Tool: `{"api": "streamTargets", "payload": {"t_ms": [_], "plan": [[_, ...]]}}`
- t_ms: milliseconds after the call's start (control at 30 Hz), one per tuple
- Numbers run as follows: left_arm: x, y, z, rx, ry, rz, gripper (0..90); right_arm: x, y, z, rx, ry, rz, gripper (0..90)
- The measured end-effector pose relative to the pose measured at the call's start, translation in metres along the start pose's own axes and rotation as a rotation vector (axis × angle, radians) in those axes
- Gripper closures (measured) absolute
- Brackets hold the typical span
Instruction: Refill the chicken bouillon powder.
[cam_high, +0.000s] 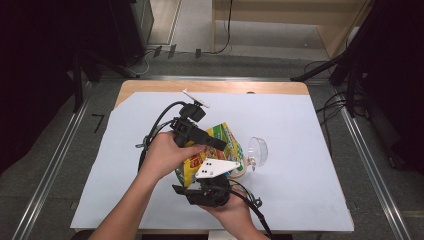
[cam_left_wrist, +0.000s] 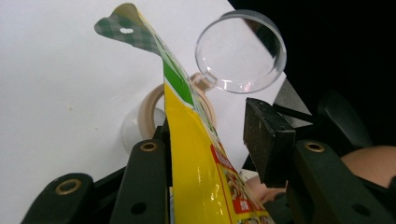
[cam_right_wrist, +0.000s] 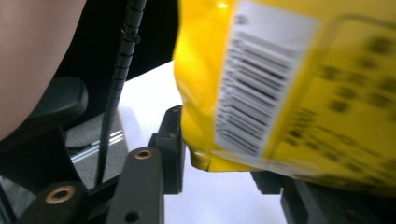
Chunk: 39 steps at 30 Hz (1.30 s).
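Over the middle of the counter (cam_high: 300, 150) you've got the yellow snack bag (cam_left_wrist: 196, 154) lifted between both grippers, its long axis running from you toward the far edge, checkered top seal pointing away. Your left gripper (cam_left_wrist: 205, 140) stands spread, bag against one jaw. Your right gripper (cam_right_wrist: 219, 154) pinches the bottom seam. Just beyond sits a clear-lidded jar (cam_high: 252, 155).

A lab-style recording space: a tabletop (cam_high: 150, 87) under white sheeting (cam_high: 300, 150), black curtains at nine and three o'clock, metal floor rails (cam_high: 50, 170), cables (cam_high: 330, 107) trailing at two o'clock.
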<state>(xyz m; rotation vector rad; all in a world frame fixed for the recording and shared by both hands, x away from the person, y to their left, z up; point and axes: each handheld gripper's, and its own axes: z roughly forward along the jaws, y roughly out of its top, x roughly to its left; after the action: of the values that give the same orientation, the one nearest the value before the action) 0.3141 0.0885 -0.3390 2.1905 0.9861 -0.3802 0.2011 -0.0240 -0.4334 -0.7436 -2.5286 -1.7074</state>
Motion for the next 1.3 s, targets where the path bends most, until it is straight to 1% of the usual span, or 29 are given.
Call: {"api": "streamTargets", "payload": {"t_ms": [67,133,200,233,267,367,500,533,600,633,800,833,900,933,1000,1067,1133,1233,1300], "plan": [[-0.002,0.000,0.001,-0.002,0.014,0.006,63.0,-0.001,0.000,0.001,0.006,0.004,-0.008,59.5],[-0.002,0.000,0.000,0.002,0.016,0.011,63.3,0.000,0.000,0.001,0.006,-0.001,-0.023,59.5],[-0.003,0.000,-0.001,0.005,0.018,0.013,63.6,0.002,0.000,0.001,0.012,-0.020,-0.061,61.1],[-0.004,0.000,-0.001,0.006,0.014,0.014,63.7,0.004,0.001,0.002,0.014,-0.040,-0.090,63.8],[-0.005,0.000,-0.002,0.001,0.016,0.019,63.8,0.005,0.001,0.002,0.016,-0.049,-0.100,64.7],[-0.007,0.000,-0.003,-0.007,0.033,0.034,64.7,0.005,0.001,0.002,0.008,-0.065,-0.105,64.8],[-0.010,-0.001,-0.002,-0.003,0.067,0.050,67.5,0.004,0.000,0.004,0.019,-0.064,-0.093,64.9],[-0.011,-0.001,-0.002,0.000,0.072,0.053,67.9,0.003,0.000,0.005,0.024,-0.061,-0.084,65.0],[-0.012,-0.002,-0.003,0.007,0.080,0.060,67.9,0.002,-0.001,0.006,0.019,-0.052,-0.077,65.1],[-0.013,-0.002,-0.003,0.004,0.079,0.060,67.9,0.002,-0.001,0.006,0.016,-0.049,-0.077,65.2],[-0.016,0.000,-0.003,0.013,0.096,0.074,70.7,0.002,-0.001,0.008,0.006,-0.049,-0.065,65.3],[-0.015,0.002,-0.002,0.018,0.095,0.079,71.3,0.002,0.000,0.008,0.003,-0.050,-0.063,65.3],[-0.013,0.006,-0.002,0.021,0.088,0.068,72.2,-0.001,0.001,0.007,-0.001,-0.048,-0.060,65.4],[-0.011,0.007,-0.002,0.024,0.087,0.070,73.1,-0.002,0.002,0.007,0.002,-0.042,-0.056,65.6],[-0.007,0.009,-0.001,0.032,0.073,0.061,74.3,-0.003,0.004,0.007,0.009,-0.041,-0.056,65.6],[-0.002,0.011,-0.001,0.046,0.044,0.047,75.8,-0.003,0.006,0.007,0.020,-0.043,-0.053,66.1],[0.002,0.013,-0.001,0.059,0.028,0.042,76.6,-0.003,0.007,0.008,0.020,-0.044,-0.046,66.5],[0.005,0.014,-0.002,0.054,0.029,0.038,76.9,-0.004,0.010,0.011,0.024,-0.044,-0.022,66.9],[0.007,0.012,-0.004,0.042,0.025,0.039,77.0,-0.005,0.011,0.013,0.021,-0.046,-0.013,67.0]]}}
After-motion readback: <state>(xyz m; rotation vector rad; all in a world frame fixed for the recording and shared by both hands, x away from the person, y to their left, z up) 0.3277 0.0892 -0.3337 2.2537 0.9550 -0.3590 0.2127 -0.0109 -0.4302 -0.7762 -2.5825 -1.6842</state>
